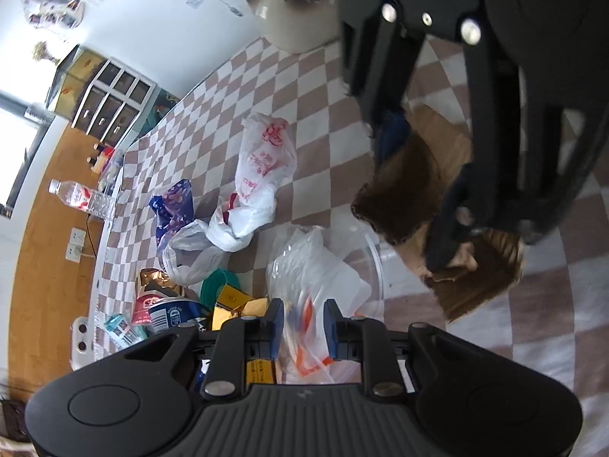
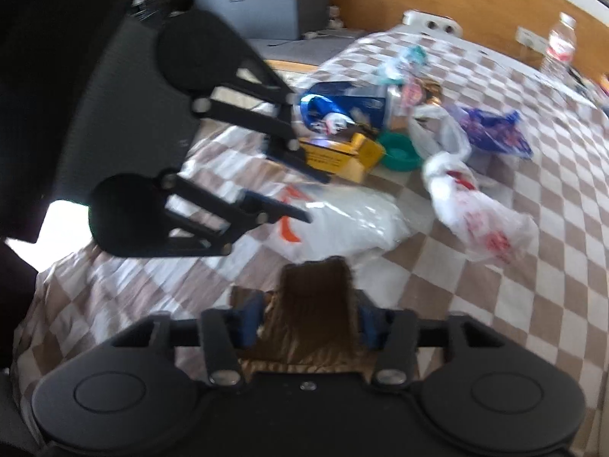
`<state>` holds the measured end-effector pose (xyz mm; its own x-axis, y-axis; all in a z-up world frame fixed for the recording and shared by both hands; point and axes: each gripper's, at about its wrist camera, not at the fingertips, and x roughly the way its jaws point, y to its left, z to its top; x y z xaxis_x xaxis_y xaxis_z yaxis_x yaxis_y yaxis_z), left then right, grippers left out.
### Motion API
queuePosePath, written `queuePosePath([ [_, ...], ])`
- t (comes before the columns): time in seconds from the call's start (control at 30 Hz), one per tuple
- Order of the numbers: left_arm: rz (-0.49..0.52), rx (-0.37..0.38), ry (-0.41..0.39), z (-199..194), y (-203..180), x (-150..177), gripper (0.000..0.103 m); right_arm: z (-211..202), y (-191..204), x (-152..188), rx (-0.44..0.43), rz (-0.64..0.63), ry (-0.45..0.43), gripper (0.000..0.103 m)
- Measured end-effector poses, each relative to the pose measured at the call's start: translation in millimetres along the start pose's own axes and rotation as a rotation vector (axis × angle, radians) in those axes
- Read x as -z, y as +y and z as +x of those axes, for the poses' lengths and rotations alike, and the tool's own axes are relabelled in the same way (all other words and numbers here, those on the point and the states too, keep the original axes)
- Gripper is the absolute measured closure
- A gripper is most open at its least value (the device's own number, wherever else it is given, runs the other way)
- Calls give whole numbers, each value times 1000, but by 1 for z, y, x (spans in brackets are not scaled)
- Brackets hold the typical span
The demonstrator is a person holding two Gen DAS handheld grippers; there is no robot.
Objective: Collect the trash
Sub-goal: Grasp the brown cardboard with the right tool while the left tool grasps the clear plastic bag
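My left gripper [image 1: 303, 318] is open, its blue-padded fingers on either side of a clear plastic bag with orange print [image 1: 316, 274], low over the checkered cloth. It also shows in the right wrist view [image 2: 316, 198] over the same bag [image 2: 342, 221]. My right gripper [image 2: 310, 314] is shut on a piece of brown cardboard [image 2: 314, 304]. In the left wrist view the right gripper [image 1: 422, 205] holds that cardboard [image 1: 411, 190] above the cloth, right of the bag.
A trash pile lies on the checkered cloth [image 2: 533, 304]: a white bag with red print [image 1: 262, 167], a blue wrapper [image 1: 173, 205], a green bowl [image 1: 219, 285], a yellow box [image 2: 342, 156], a blue can [image 1: 171, 314]. A water bottle [image 1: 76, 194] stands at the edge.
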<state>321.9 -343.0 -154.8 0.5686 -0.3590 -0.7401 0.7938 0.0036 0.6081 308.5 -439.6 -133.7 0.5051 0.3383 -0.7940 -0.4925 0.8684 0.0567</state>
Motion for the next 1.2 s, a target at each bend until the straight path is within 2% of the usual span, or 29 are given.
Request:
queuePosePath([
  [0.1, -53, 6, 13, 3, 2, -5, 79, -5, -7, 3, 5, 68, -8, 67],
  [0.17, -78, 4, 25, 5, 3, -7, 86, -8, -11, 6, 10, 98, -8, 68],
  [0.37, -198, -3, 23, 1, 14, -9, 93, -20, -8, 12, 45, 130, -14, 69],
  [0.67, -544, 7, 10, -33, 34, -12, 97, -42, -5, 17, 98, 213, -42, 71],
  [0.77, -620, -4, 10, -46, 35, -11, 97, -51, -4, 17, 121, 237, -64, 72],
  [0.83, -681, -8, 7, -54, 37, -8, 97, -58, -3, 16, 141, 252, -80, 78],
  [0.9, -745, -16, 4, -63, 38, -5, 97, -65, -2, 15, 156, 269, -95, 78],
  [1.2, -997, -52, -22, -104, 35, 17, 98, -80, 8, 17, 180, 283, -129, 86],
])
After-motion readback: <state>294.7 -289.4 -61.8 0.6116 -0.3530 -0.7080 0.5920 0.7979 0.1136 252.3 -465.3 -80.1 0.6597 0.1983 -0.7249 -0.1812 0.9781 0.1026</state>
